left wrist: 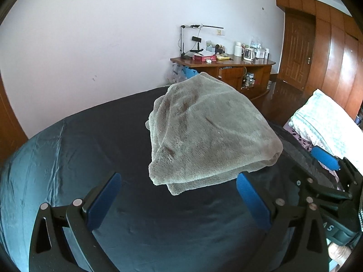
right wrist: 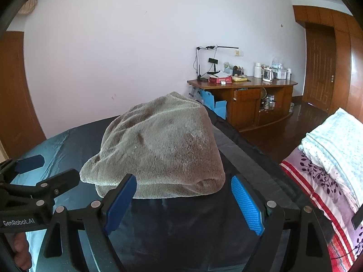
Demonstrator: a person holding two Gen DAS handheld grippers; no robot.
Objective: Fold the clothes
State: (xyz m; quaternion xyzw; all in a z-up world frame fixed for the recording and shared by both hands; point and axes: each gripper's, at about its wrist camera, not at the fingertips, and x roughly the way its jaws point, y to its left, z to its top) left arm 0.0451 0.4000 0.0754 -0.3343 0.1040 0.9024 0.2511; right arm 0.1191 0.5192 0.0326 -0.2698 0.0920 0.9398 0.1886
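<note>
**Fold looks finished — both claws clear of the bundle**

The bed (left wrist: 68, 158) fills the lower half of both views, dark blue sheet, smooth. A wooden sideboard (right wrist: 242, 104) stands against the far wall, cluttered. To my right, a stack of patterned bedding (right wrist: 329, 158).

The grey fleece garment (left wrist: 204, 136) lies on the sheet as a compact folded bundle, several layers showing at its near edge, set toward the right side of the bed. I cannot tell what kind of garment it is.

My left gripper (left wrist: 179, 201) stands released, jaws wide, nothing between them; the bundle's near edge sits just beyond the tips. My right gripper (right wrist: 183, 201) is likewise released and empty, just short of the bundle. Neither pad touches cloth, as far as I can see.

My read: this piece is folded and let go. Next I either tidy the loose near-left corner, or move the bundle aside. Moving it calls for both claws at opposite edges, catching all layers together.
</note>
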